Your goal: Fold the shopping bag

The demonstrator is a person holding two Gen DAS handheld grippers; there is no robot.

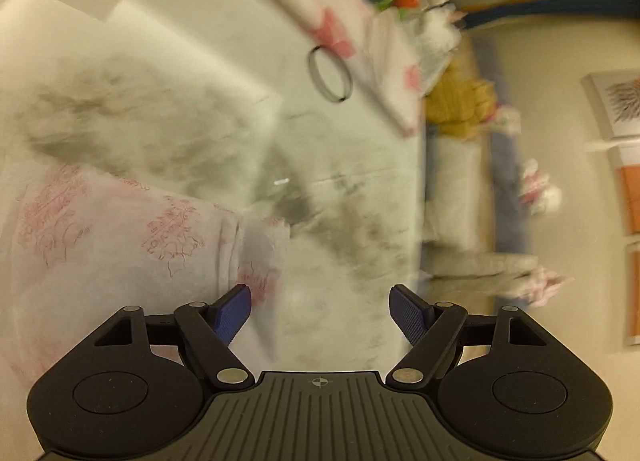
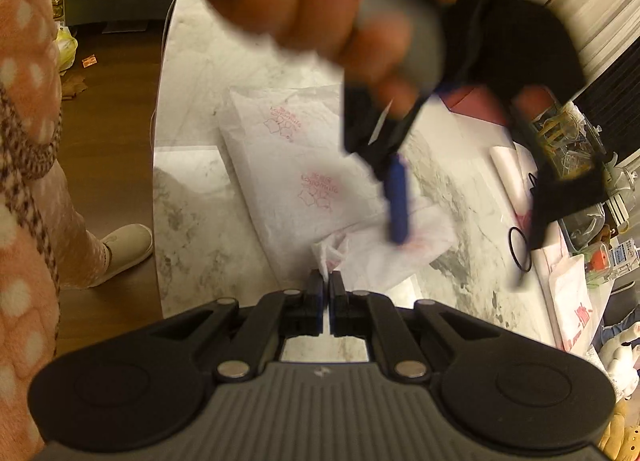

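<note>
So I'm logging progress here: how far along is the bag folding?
Partly done: the shopping bag already lies flattened into a strip on the marble table. In hand: the right gripper pinches its crumpled end; the left gripper is open, holding nothing. Folding the strip up remains.

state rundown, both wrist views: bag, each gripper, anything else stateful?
shopping bag: partly folded, flat on the marble table, one bunched corner lifted
right gripper: shut on that bag corner
left gripper: open, nothing between its pads, above the bag's edge
black ring: lying flat on the table, untouched
</note>
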